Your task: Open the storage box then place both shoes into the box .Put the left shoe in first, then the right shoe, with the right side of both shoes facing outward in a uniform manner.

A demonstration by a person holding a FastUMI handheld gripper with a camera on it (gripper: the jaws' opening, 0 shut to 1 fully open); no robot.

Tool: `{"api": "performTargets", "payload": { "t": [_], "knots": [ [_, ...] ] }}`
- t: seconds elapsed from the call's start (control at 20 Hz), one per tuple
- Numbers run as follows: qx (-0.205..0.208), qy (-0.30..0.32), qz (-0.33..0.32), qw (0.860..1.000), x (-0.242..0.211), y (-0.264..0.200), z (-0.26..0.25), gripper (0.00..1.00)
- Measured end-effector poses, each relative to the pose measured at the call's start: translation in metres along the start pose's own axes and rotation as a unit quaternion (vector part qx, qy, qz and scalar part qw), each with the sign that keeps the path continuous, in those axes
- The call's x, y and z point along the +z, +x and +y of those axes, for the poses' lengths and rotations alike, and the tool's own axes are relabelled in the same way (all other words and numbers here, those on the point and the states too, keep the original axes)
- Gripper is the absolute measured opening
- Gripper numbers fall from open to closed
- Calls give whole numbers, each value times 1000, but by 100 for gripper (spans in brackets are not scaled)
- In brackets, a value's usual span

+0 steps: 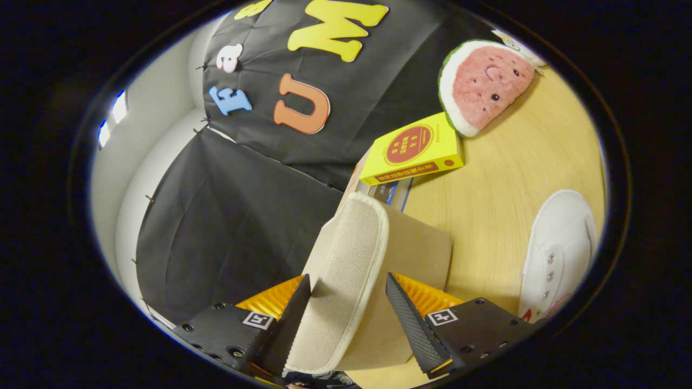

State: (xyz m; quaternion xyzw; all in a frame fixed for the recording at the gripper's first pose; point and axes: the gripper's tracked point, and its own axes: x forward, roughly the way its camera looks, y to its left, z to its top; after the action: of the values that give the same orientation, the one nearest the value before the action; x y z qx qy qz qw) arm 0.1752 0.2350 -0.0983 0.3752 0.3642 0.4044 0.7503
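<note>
the storage box lid (pixel 346 281) hides most of the box; the white shoe (pixel 559 254) is cut off at the right.

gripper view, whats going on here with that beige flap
A handheld gripper has its fingers on either side of the storage box's beige fabric lid, lifted off the box. The left finger touches it; the right stands apart. A white shoe waits on the table, not yet in the box.

Wooden table (pixel 503 200) under white shoe (pixel 559 251), books (pixel 413 154), watermelon plush (pixel 484 84).
</note>
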Motion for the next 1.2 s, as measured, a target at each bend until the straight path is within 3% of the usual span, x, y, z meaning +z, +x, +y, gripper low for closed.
{"api": "performTargets", "payload": {
  "t": [0.2, 0.65, 0.8, 0.95, 1.0, 1.1, 1.15, 1.2],
  "knots": [
    [-7, -7, 6, 1000, -1, 1, -1, 66],
    [-56, -23, 2, 998, 3, -15, 2, 61],
    [-66, -23, -3, 998, 8, -18, 0, 28],
    [-68, -27, -6, 997, 9, -20, 5, 29],
    [-53, -10, -16, 998, 14, -22, 17, 23],
    [-67, -23, -22, 997, 20, -23, 23, 12],
    [-80, -23, -30, 996, 19, -23, 24, 12],
    [-84, -24, -29, 996, 23, -25, 35, 2]
  ]
}}
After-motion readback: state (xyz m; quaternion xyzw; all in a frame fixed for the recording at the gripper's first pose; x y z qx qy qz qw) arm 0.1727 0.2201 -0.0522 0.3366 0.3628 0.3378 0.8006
